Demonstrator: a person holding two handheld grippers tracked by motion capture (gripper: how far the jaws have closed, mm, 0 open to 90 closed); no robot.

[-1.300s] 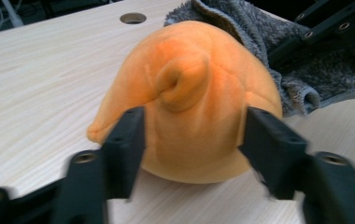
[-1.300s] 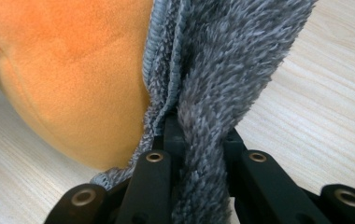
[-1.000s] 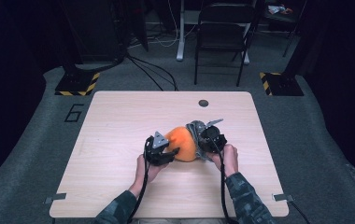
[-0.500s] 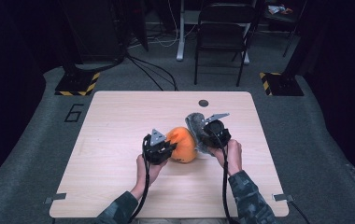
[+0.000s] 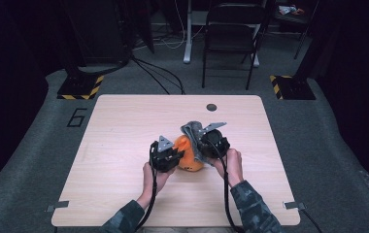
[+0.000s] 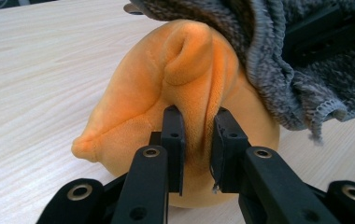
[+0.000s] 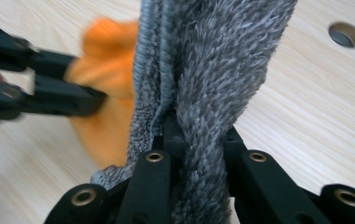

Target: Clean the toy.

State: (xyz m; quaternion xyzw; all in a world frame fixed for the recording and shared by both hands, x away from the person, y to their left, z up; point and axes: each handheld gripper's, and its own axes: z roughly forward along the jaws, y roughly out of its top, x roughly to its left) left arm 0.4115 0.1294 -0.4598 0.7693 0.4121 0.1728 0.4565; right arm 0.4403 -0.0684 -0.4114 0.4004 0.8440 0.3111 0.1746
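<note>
Left gripper (image 6: 196,140): jaws clenched on a raised fold of the orange plush toy (image 6: 175,93); they have just been closing, with the fold between them. Pads press in from both sides.
Right gripper (image 7: 196,135): jaws clenched on the grey knitted cloth (image 7: 213,70); the pads themselves are buried in the pile and hard to make out.
Orange plush toy: near the middle of the desk (image 5: 124,126), between the two grippers; its underside rests on the wood in the left gripper view. Shape unclear, soft lumps and one seam visible.
Grey knitted cloth: draped over the far side of the toy, touching it; top edge cut off in both gripper views. How far it wraps around the toy cannot be told.
High view: left gripper (image 5: 165,154) and right gripper (image 5: 211,141) flank the toy (image 5: 187,158); much of toy and cloth (image 5: 192,131) covered by the grippers.
Right gripper view: left gripper blurred at the left edge.
Desk: round hole (image 5: 211,107) near far edge.
Hands: forearms in patterned sleeves, cut off at the bottom edge.
</note>
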